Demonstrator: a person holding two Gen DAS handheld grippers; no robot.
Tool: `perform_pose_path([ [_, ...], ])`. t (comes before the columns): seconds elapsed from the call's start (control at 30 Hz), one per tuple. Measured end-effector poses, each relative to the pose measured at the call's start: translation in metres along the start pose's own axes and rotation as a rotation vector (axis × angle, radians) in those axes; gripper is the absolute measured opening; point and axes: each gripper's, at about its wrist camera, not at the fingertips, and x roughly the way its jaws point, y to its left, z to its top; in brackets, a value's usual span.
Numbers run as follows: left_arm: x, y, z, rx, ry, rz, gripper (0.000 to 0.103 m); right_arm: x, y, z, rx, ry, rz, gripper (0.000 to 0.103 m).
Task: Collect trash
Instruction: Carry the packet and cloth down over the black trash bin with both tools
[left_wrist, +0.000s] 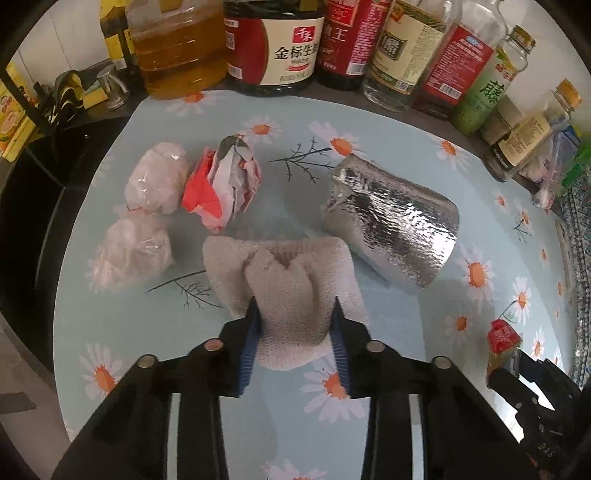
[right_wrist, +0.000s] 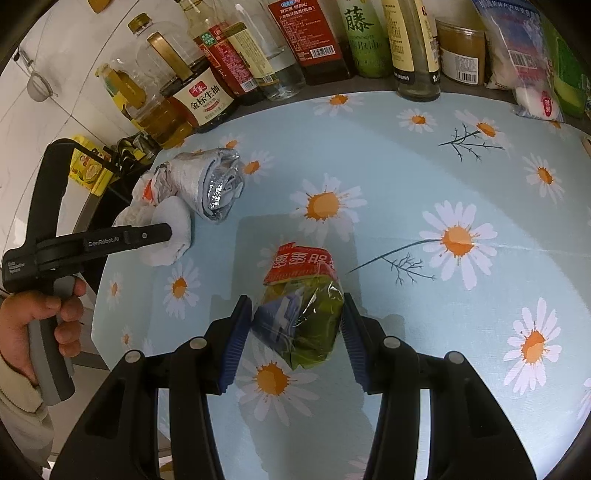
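My left gripper (left_wrist: 295, 306) points down and is shut on a fluffy off-white cloth wad (left_wrist: 291, 280) on the daisy-print tablecloth (left_wrist: 402, 125). Beyond the wad lie crumpled red-and-white paper (left_wrist: 221, 184), two pinkish plastic-wrapped balls (left_wrist: 157, 179) (left_wrist: 133, 251) and a silver foil bag (left_wrist: 395, 221). My right gripper (right_wrist: 295, 301) is shut on a green snack packet with a red top (right_wrist: 303, 314), its blue pads against both sides. The right wrist view shows the left gripper (right_wrist: 168, 232) in a person's hand (right_wrist: 55, 317), pinching the cloth wad (right_wrist: 177, 218) beside the foil bag (right_wrist: 218, 181).
A row of oil and sauce bottles (left_wrist: 273, 44) (right_wrist: 362, 33) lines the back edge of the table. A yellow box (left_wrist: 11, 122) and dark clutter sit past the left edge, where the surface drops off. A plastic bag of goods (right_wrist: 524, 59) stands at the back right.
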Motion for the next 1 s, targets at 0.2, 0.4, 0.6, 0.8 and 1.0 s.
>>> perform_pose_path([
  [0.2,-0.010,0.000,-0.007,0.001,-0.008,-0.025,0.026,-0.002,0.003,-0.003,0.005,-0.011,0.005,0.049],
  [0.4,-0.033,0.004,-0.022,0.028,-0.025,-0.062,0.026,-0.005,0.013,-0.011,0.008,-0.017,0.002,0.049],
  [0.6,-0.053,0.006,-0.033,0.066,-0.046,-0.100,0.026,-0.008,0.027,-0.020,0.022,-0.031,-0.010,0.049],
  [0.8,-0.064,0.020,-0.052,0.116,-0.042,-0.140,0.026,-0.012,0.051,-0.033,0.050,-0.053,-0.026,0.049],
  [1.0,-0.073,0.039,-0.067,0.160,-0.048,-0.171,0.026,-0.017,0.081,-0.051,0.059,-0.064,-0.061,0.049],
])
